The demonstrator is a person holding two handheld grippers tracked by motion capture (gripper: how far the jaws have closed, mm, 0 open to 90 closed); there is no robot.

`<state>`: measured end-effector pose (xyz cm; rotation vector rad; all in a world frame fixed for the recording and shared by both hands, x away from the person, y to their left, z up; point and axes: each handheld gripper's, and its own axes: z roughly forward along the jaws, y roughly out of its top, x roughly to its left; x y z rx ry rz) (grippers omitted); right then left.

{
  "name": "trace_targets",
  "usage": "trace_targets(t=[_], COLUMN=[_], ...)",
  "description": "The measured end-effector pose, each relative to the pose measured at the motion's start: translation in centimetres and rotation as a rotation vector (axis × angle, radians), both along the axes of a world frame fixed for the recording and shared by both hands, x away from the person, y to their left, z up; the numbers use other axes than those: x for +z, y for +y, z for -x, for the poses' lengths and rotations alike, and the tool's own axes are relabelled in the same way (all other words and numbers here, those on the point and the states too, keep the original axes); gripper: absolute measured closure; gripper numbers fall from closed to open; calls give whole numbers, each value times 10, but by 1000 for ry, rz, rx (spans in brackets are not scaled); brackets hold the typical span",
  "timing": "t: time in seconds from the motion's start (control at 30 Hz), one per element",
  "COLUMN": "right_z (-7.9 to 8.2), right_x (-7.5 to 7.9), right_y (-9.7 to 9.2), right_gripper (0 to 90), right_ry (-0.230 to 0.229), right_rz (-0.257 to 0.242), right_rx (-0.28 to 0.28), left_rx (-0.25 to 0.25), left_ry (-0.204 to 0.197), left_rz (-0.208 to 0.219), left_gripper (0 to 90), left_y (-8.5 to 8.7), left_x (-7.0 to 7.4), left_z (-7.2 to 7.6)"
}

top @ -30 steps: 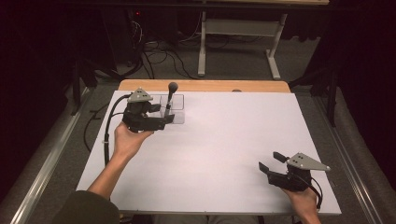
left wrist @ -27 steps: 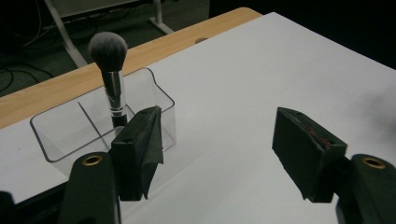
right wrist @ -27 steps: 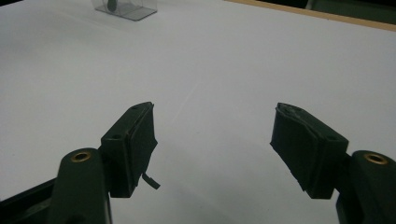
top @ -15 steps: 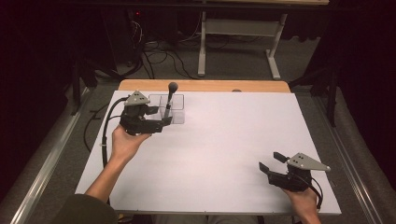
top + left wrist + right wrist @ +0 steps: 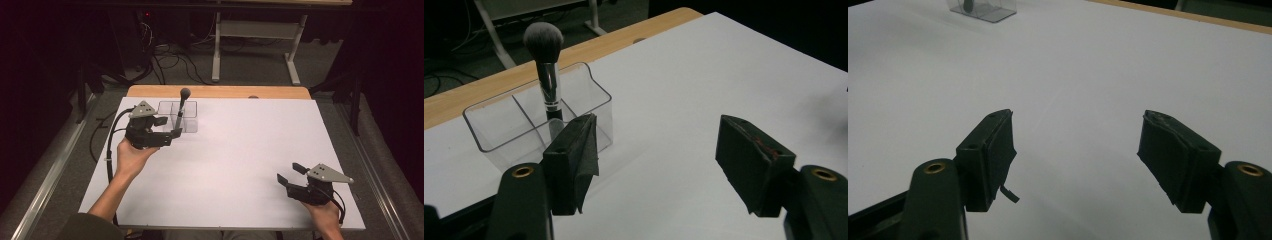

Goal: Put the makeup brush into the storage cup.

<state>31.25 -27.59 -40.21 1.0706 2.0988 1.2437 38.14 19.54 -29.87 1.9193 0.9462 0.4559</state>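
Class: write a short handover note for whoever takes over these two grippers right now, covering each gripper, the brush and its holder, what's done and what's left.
Left gripper: open, nothing between its jaws, beside the clear organizer.
Right gripper: open, holding nothing, over bare white table at the near right.
Makeup brush: stands upright in the organizer's right-hand compartment, bristles up.
Done: the brush appears placed.
Left: probably only drawing the left gripper back.

There is one brush [image 5: 182, 102], standing at the far left of the table. There is one clear box [image 5: 188, 122] with two parts inside it. There is one white table [image 5: 250, 150]. There are two grippers, one left [image 5: 169, 131] and one right [image 5: 287, 174].
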Motion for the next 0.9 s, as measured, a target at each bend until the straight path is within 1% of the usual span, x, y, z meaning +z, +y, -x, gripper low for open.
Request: trace_targets(t=[0.03,0.07,0.13,0.2,0.3,0.37,0.4,0.43,0.5,0.63,0.83,0.9], right_z=[0,0,0,0,0,0,0,0,0,0,1,0], right_x=[0,0,0,0,0,0,0,0,0,0,0,0], right_y=[0,0,-1,-1,0,0,0,0,0,0,0,0], right_gripper=[322,322,322,322,322,322,322,322,322,321,321,321], right_ry=[-1,0,0,0,-1,-2,0,2,5,-3,6,0], right_rz=[0,0,-1,-1,0,0,-1,-2,-4,1,-8,-3], right_rx=[0,0,-2,-2,1,0,-2,-3,-5,2,-6,-1], left_rx=[3,2,2,-4,-3,1,-3,-1,-3,-2,-2,-1], left_ry=[-5,-2,-7,-3,-7,-10,-10,-11,-8,-9,-11,-13], left_rz=[-6,5,-4,1,0,8,2,9,6,10,13,20], left_gripper=[333,333,333,333,333,333,332,332,333,332,332,332], left_y=[1,0,1,1,1,1,2,2,3,3,5,6], left_x=[0,0,0,-1,-1,-2,-2,-2,-3,-4,-5,-6], left_z=[1,1,3,4,5,6,7,7,8,10,12,13])
